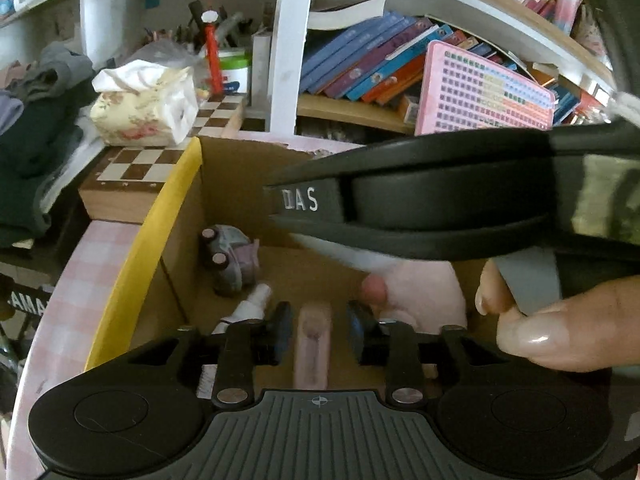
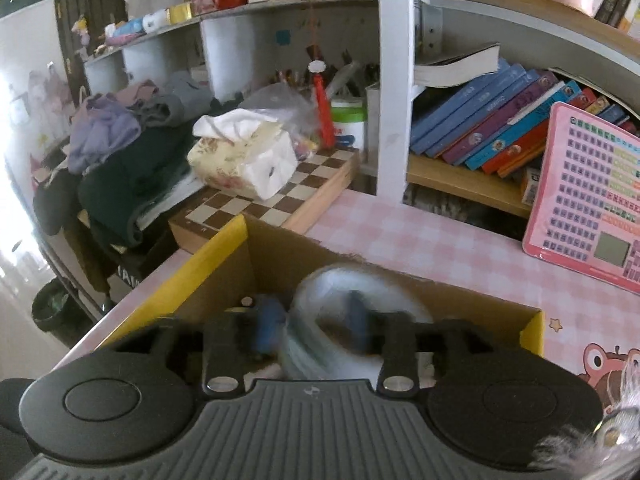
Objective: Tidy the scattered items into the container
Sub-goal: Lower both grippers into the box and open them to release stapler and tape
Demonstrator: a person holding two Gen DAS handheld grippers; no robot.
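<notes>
Desk [image 2: 420,232]: pink checked top. Along its rear edge, white-framed shelving [image 2: 390,80] with slanted books [image 2: 492,120] on a wooden shelf [image 2: 460,180]. At the left rear corner, chessboard box [image 2: 280,200], heaped clothes [image 2: 120,140] beside it. Strong daylight from the far left (source washed out).

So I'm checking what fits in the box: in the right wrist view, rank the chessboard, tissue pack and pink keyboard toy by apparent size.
1. chessboard
2. pink keyboard toy, partly cut off at the edge, so possibly larger
3. tissue pack
</notes>
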